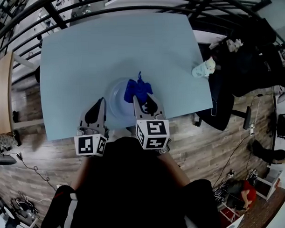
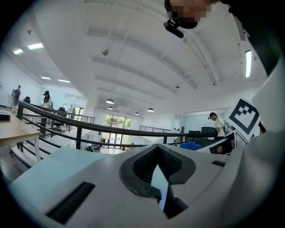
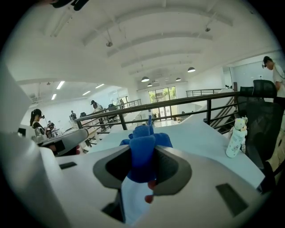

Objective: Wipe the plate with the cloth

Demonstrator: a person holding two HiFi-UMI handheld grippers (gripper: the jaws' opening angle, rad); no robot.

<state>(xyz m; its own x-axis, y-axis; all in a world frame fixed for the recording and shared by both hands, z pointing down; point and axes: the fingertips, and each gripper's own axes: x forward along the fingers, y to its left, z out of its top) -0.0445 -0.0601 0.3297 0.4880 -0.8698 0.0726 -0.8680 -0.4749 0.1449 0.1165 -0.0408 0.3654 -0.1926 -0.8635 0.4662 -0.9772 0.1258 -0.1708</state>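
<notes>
On the counter (image 1: 84, 57), the plate (image 1: 116, 102) lies beside the left tongs (image 1: 101, 103), cloth (image 1: 137, 88) over it in the right tongs (image 1: 141, 101); bottle (image 1: 204, 68) farther right.

No readable text, label, brand or number shows in any view

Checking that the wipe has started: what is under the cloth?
The plate is under the cloth, which the right gripper clamps. The plate's left part shows bare. The part beneath the cloth is covered, so its state can't be seen.
</notes>
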